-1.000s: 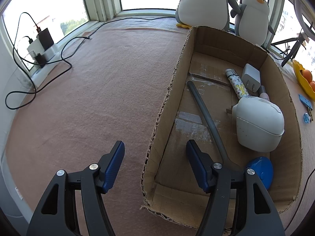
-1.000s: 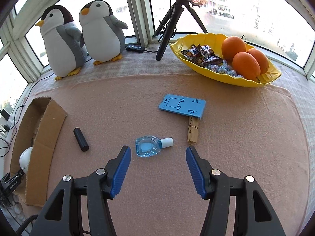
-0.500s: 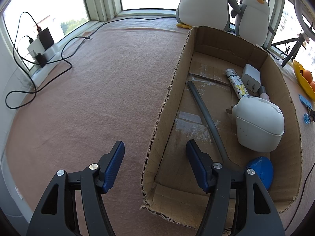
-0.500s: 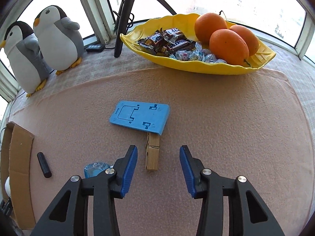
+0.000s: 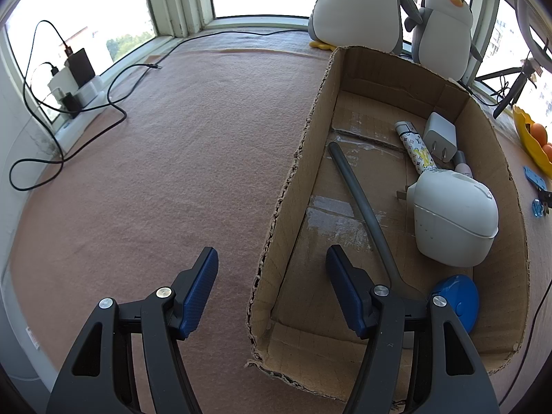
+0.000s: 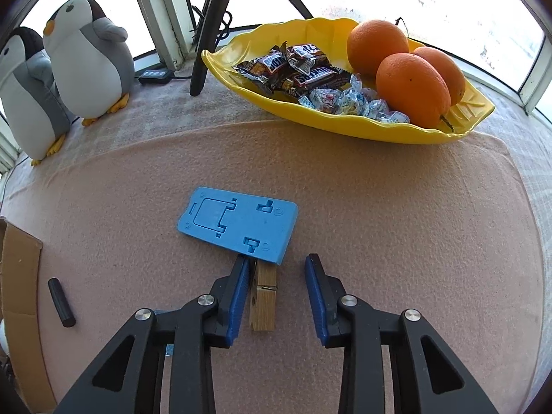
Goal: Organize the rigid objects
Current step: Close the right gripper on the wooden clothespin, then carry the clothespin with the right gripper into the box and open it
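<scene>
Closing right tongs [image 6: 277,295] around wooden clothespin [image 6: 263,299], not yet gripped. Left tongs [image 5: 272,291] open, empty. Cardboard box [image 5: 379,69] part-filled; blue plate [image 6: 239,224], black cylinder [image 6: 61,302] left.

Each camera rode on a gripper and looked forward and steeply down along its two fingers. The left wrist view hung over the near left end of the cardboard box [image 5: 510,186], close enough that the box filled its right half, with the pink cloth [image 5: 155,179] stretching left toward the window. The right wrist view sat low and close above the blue plate [image 6: 241,224] and the wooden clothespin [image 6: 264,300], facing the far yellow dish [image 6: 345,124]. Both views shared the two penguin toys [image 6: 89,62], the box edge, the dish and the blue plate, which showed small at the left view's right rim.
</scene>
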